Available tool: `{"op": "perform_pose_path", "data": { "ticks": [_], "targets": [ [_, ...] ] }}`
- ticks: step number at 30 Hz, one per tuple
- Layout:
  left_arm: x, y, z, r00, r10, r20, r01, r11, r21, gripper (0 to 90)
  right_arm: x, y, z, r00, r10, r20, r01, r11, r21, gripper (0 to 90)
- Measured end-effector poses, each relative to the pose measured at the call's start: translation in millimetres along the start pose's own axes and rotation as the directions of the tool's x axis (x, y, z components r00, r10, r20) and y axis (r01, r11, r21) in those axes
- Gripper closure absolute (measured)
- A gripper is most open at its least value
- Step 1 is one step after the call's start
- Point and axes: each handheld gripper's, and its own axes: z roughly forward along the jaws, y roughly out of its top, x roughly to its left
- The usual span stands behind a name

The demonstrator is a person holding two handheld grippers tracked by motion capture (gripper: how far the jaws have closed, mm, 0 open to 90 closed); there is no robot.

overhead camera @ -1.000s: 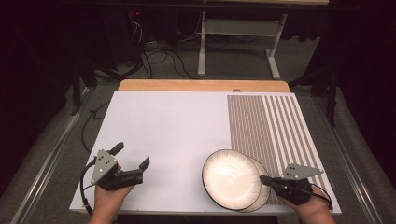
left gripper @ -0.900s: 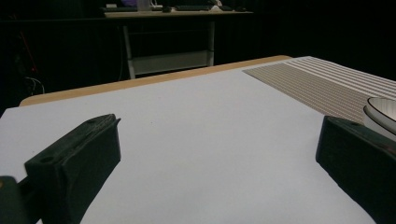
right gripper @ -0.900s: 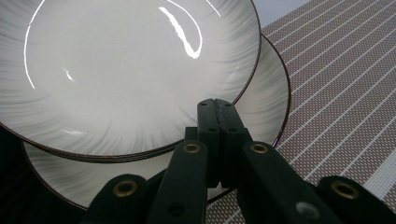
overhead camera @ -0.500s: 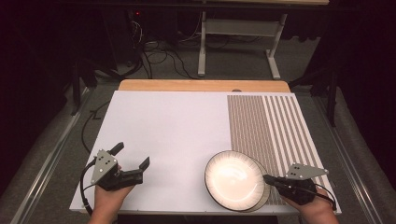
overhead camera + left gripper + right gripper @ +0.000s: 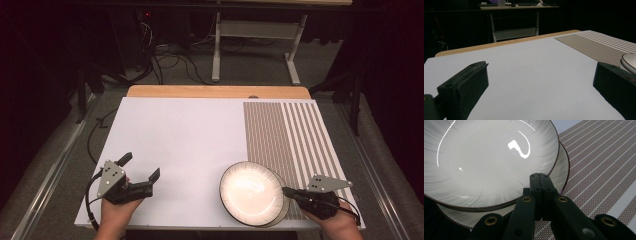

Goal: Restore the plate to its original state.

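White glazed plates point(image 5: 251, 192), two stacked with dark-lined rims, are seen near the front right edge of the surface point(image 5: 190, 140), partly over the striped mat point(image 5: 290, 135). In the right gripper view the upper plate point(image 5: 491, 160) is seen offset from the lower plate point(image 5: 560, 170). The right hand-held gripper point(image 5: 289, 192) is held at the stack's right rim with its jaws pressed together; whether a rim is pinched cannot be told. The left hand-held gripper point(image 5: 140, 167) is held over the front left corner with its jaws spread wide, well apart from the plates. Bare white surface is left open between them and toward the far wooden edge point(image 5: 215, 91).
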Motion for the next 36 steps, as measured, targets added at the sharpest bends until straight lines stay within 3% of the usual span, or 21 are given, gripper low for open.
{"op": "perform_pose_path", "data": {
  "ticks": [36],
  "targets": [
    [-0.1, -0.3, 0.2, 1.0000, 0.000, -0.002, 0.000, 1.0000, 0.003, 0.5, -10.3, -3.9, -11.3, 0.9981, 0.044, 0.043, -0.043, 0.998, -0.038, 90.0]
  ]
}}
